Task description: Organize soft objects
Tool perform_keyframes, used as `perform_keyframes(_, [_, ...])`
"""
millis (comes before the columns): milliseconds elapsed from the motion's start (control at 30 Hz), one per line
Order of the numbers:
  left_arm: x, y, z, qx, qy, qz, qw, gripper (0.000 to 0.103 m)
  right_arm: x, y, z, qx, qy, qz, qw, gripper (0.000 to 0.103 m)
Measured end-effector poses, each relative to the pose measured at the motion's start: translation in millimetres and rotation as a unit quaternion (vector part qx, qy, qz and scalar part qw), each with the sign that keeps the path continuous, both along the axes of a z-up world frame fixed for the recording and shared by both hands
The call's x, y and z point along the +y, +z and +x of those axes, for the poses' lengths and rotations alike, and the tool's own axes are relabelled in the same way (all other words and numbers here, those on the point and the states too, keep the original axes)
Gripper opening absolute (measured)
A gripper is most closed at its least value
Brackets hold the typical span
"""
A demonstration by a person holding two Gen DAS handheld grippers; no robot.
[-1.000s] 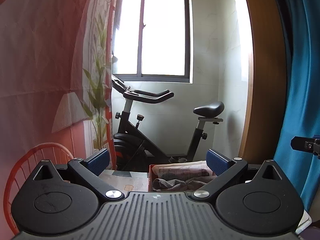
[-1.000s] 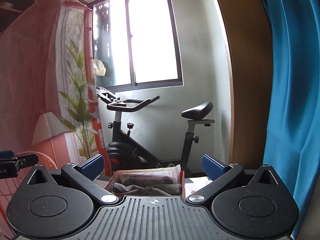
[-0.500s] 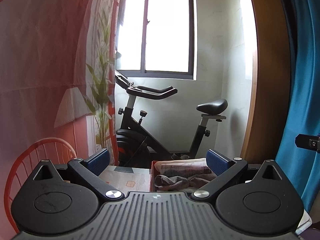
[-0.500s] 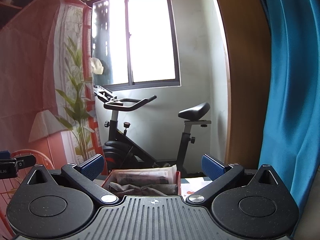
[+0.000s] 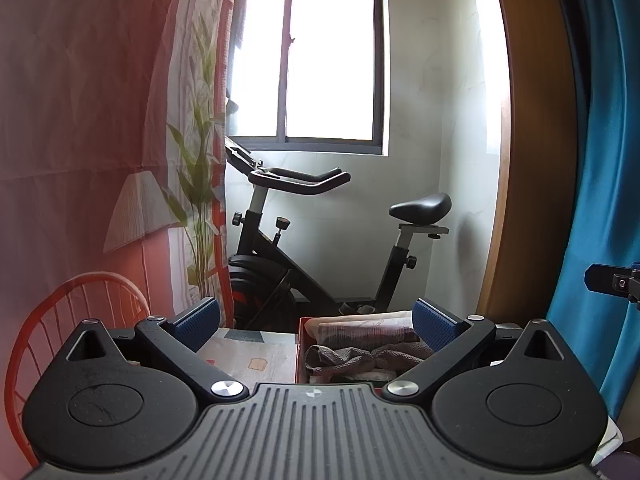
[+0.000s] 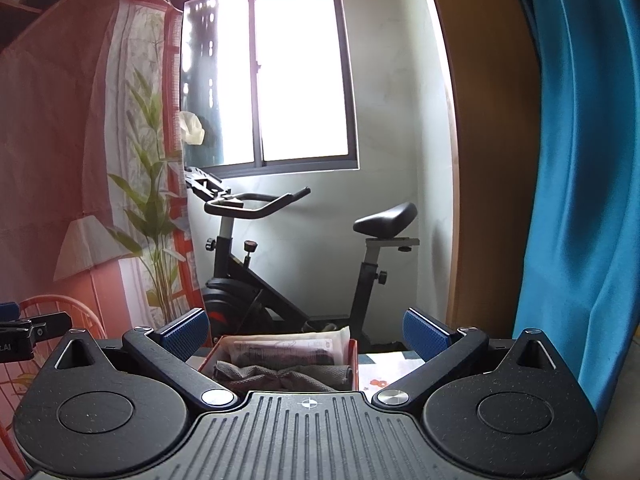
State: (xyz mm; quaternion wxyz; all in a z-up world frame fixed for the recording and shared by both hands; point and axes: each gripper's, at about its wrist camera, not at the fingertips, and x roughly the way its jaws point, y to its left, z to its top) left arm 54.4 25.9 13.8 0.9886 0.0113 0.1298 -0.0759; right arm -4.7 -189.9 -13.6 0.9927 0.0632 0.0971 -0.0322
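Box: red box [image 6: 353,364] sits on the table [image 5: 256,354], low in both wrist views, just past the fingertips. Only its top shows.
Contents: grey knit cloth [image 6: 280,378] bunched at the near side, a flat printed packet [image 6: 286,346] standing behind it against the far wall of the box. Same pair in the left view, cloth [image 5: 360,356] in front, packet [image 5: 362,326] behind.
Left gripper [image 5: 316,320]: jaws spread wide, nothing between the blue pads [image 5: 199,317]. Box sits toward its right finger.
Right gripper [image 6: 306,326]: also wide, empty. Box is roughly centred between its fingers.
Height: both tools look level with or slightly above the box rim, not touching the cloth as far as I can tell.
Handling, my guess: cloth is light, limp, non-fragile. It will sag and trail when lifted, and may drag the packet along.
Grip point: pinch a raised fold near the middle of the bunch, not a loose edge, so more fabric comes up together.
Packet: looks thin and crinkly, possibly slick. Take it by the top edge if it needs moving.
Risk: the light box could shift or tip if the cloth snags on its wall. The free gripper could steady the rim.
Background: exercise bike [image 5: 320,248], window [image 6: 280,76], blue curtain [image 6: 580,160], red chair [image 5: 80,304]. Not relevant.
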Motion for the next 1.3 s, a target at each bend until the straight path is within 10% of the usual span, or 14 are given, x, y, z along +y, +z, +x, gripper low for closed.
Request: perform_keyframes(1300, [0.2,-7.0,0.5,0.014,-0.004,-0.004,0.9999,0.103,-2.9,-3.0,8.1,0.018,0.001,-0.002,1.000,0.103])
